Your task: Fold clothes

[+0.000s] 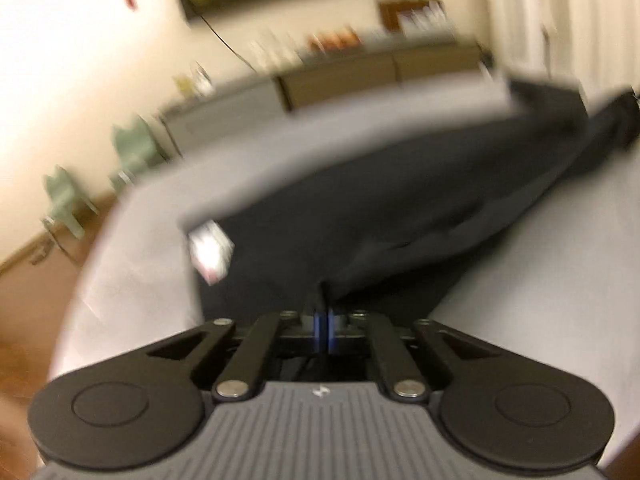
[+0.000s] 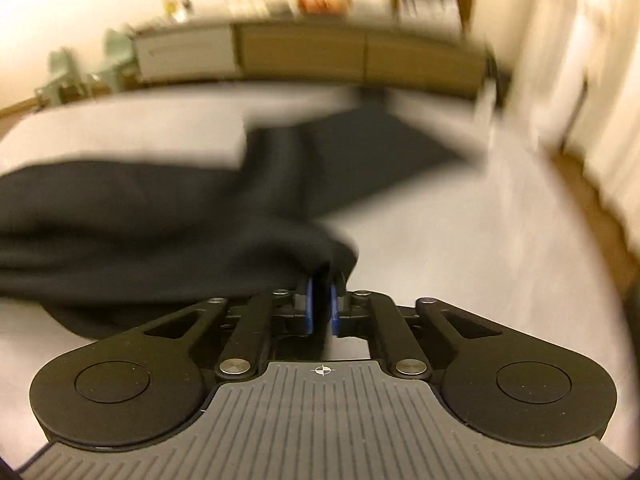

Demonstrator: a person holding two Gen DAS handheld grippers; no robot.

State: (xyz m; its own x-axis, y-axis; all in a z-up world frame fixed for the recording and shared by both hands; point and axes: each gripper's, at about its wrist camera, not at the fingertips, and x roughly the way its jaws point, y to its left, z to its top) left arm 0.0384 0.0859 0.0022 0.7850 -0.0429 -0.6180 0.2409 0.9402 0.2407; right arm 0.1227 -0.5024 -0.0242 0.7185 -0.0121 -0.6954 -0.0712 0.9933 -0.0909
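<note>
Both grippers, left (image 1: 323,312) and right (image 2: 321,286), each pinching the blurred, dark, rumpled garment (image 1: 400,200) over a white table (image 1: 540,248).

Matt cloth, matt plastic, bright metal pins.
Dark garment (image 1: 360,216): soft matt cloth, creased. Left gripper (image 1: 323,320) and right gripper (image 2: 321,300): matt black plastic links, ribbed grey housing, shiny metal pivots, blue pads (image 2: 307,304). Table (image 2: 460,248): smooth pale matt top.

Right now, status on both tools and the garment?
Left tool shut on dark garment. Right tool shut on it too. Garment partly lifted off white surface. Frames blurred; nothing seen in the way.
</note>
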